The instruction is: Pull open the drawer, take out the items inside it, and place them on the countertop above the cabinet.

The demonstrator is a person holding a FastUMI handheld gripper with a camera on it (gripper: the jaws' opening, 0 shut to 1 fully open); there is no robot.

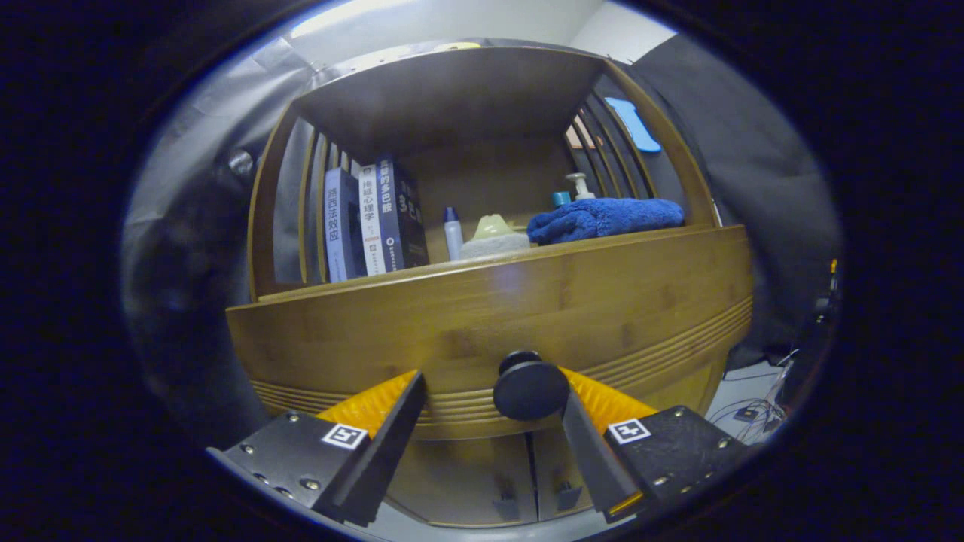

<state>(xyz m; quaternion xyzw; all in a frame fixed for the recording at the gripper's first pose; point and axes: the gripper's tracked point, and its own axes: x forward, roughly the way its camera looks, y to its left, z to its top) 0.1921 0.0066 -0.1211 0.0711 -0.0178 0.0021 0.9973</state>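
A round black knob (531,389) sticks out from the front of a closed wooden drawer (497,320), whose wide panel curves across the cabinet just under the countertop (482,265). The knob sits between the two fingers of the gripper (493,403), but not centred: it lies close against the right finger, perhaps touching it, while a clear gap separates it from the left finger. The fingers stand wide apart and hold nothing. The drawer front runs side to side, and the knob's stem points straight out toward the gripper, so any pull would run back along the fingers. Whether items lie inside cannot be told with the drawer shut. On the countertop above stand upright books (369,222), a small bottle (453,233), a pale rounded object (493,237) and a folded blue towel (606,218). Below the drawer are two cabinet doors (489,482).
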